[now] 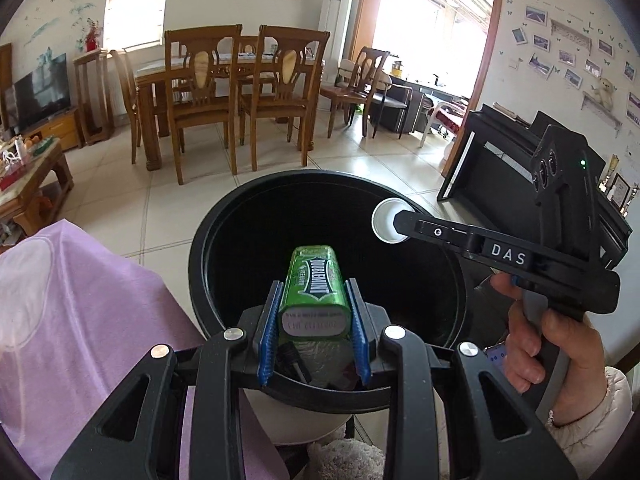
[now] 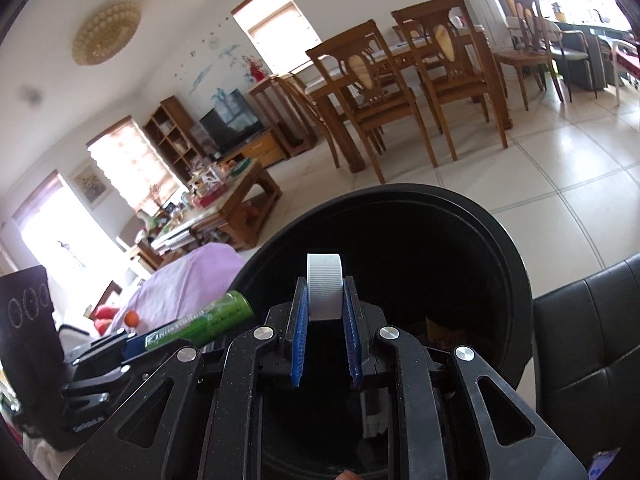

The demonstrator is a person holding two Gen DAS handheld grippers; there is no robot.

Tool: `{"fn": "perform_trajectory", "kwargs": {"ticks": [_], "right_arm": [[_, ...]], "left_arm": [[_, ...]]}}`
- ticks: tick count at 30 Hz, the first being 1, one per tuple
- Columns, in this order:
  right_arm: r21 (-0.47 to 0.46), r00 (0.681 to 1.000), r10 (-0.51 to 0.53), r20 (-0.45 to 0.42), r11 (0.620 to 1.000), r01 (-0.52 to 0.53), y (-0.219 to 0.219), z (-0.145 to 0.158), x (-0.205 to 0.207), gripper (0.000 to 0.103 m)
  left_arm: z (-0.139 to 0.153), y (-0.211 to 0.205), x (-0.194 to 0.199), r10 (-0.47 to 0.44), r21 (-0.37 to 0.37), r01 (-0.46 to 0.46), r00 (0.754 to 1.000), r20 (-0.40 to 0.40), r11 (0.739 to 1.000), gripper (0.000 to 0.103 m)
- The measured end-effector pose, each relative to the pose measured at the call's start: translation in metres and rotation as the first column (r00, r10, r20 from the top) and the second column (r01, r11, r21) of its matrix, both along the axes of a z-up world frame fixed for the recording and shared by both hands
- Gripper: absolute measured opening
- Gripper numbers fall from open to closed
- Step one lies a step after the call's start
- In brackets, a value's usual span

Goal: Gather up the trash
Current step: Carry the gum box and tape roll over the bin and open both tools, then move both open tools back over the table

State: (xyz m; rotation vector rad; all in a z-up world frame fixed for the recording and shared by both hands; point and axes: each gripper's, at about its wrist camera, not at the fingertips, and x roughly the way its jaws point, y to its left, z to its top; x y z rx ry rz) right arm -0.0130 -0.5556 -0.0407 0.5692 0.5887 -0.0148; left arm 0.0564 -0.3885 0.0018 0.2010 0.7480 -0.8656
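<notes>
My left gripper is shut on a green Doublemint gum container, held over the open mouth of a black round trash bin. My right gripper is shut on a white ribbed bottle cap, also over the black bin. In the left wrist view the right gripper comes in from the right with the white cap at its tip, above the bin's far right rim. In the right wrist view the green gum container shows at the left. Some wrappers lie in the bin's bottom.
A lilac cloth covers furniture left of the bin. A black leather seat stands to its right. Beyond, on the tiled floor, are a wooden dining table with chairs, a cluttered coffee table and a black piano.
</notes>
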Motion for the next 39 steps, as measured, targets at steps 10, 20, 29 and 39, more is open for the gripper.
{"fn": "perform_trajectory", "kwargs": {"ticks": [10, 20, 29, 39], "right_arm": [[0.015, 0.999, -0.011, -0.037, 1.000, 0.011, -0.009, -0.020, 0.012, 0.018], [0.014, 1.000, -0.018, -0.014, 1.000, 0.019, -0.003, -0.007, 0.020, 0.059], [0.029, 1.000, -0.010, 0.014, 1.000, 0.009, 0.004, 0.004, 0.015, 0.097], [0.002, 0.999, -0.034, -0.012, 0.999, 0.034, 0.011, 0.012, 0.013, 0.098]], "left_arm": [[-0.014, -0.018, 0.002, 0.010, 0.064, -0.009, 1.000, -0.014, 0.998, 0.030], [-0.010, -0.033, -0.012, -0.045, 0.133, 0.039, 0.998, 0.043, 0.990, 0.065], [-0.002, -0.034, -0.037, -0.078, 0.170, 0.046, 0.978, 0.191, 0.984, 0.094], [0.010, -0.016, -0.041, -0.071, 0.143, 0.044, 0.979, 0.190, 0.989, 0.097]]}}
